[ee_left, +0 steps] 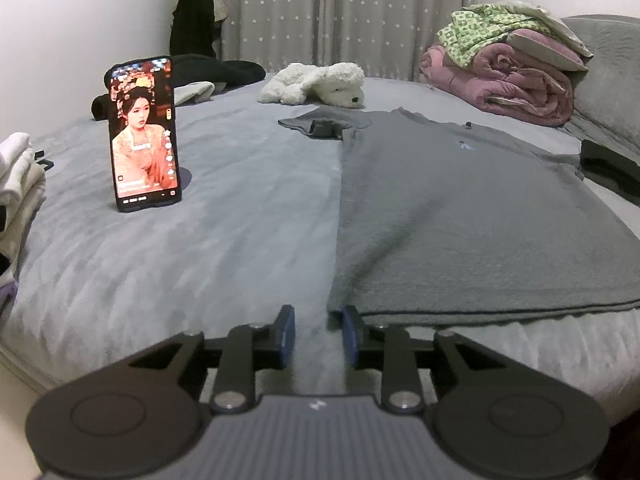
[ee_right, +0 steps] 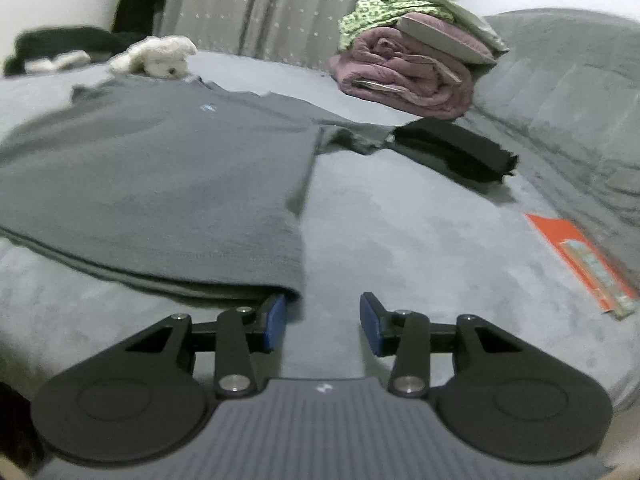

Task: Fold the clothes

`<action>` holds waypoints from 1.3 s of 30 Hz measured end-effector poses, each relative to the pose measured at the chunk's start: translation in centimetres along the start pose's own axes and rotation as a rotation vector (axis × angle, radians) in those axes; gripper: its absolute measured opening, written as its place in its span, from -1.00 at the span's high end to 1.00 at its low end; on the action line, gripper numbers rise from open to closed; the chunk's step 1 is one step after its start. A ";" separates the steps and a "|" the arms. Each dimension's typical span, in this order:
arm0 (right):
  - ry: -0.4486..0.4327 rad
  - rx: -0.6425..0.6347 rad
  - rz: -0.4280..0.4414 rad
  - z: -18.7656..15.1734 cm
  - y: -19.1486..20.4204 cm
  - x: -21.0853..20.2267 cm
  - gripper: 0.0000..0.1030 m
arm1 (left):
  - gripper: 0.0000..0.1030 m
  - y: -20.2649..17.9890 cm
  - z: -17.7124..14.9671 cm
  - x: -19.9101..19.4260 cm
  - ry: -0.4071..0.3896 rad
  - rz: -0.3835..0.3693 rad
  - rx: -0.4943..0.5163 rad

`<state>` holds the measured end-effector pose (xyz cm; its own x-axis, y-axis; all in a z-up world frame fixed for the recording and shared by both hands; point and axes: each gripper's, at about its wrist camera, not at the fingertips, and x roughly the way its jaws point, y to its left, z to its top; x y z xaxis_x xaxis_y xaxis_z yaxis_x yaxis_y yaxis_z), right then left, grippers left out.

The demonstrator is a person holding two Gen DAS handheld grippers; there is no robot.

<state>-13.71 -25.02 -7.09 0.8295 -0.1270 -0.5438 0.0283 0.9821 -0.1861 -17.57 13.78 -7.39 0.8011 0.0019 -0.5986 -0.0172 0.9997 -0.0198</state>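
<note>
A dark grey T-shirt lies flat on the grey bed, hem toward me, collar far. It also shows in the right wrist view. My left gripper is open and empty, at the shirt's near left hem corner, its right pad beside the hem edge. My right gripper is open and empty, at the near right hem corner; its left pad sits just under or against that corner. I cannot tell if either touches the cloth.
A phone stands upright on the bed, left. A white plush dog lies beyond the collar. Folded pink quilt with green cloth sits at back right. A black garment and an orange packet lie right. White folded clothes stack at left.
</note>
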 end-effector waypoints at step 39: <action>0.095 -0.431 -0.184 -1.8 2.1 -1.0 0.73 | 0.72 -0.7 0.8 -0.8 0.078 -0.070 0.057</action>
<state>-15.48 -23.10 -8.35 0.7770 -0.3257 -0.5387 -0.0803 0.7975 -0.5980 -17.71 13.09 -6.25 0.7504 -0.0673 -0.6576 0.0727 0.9972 -0.0191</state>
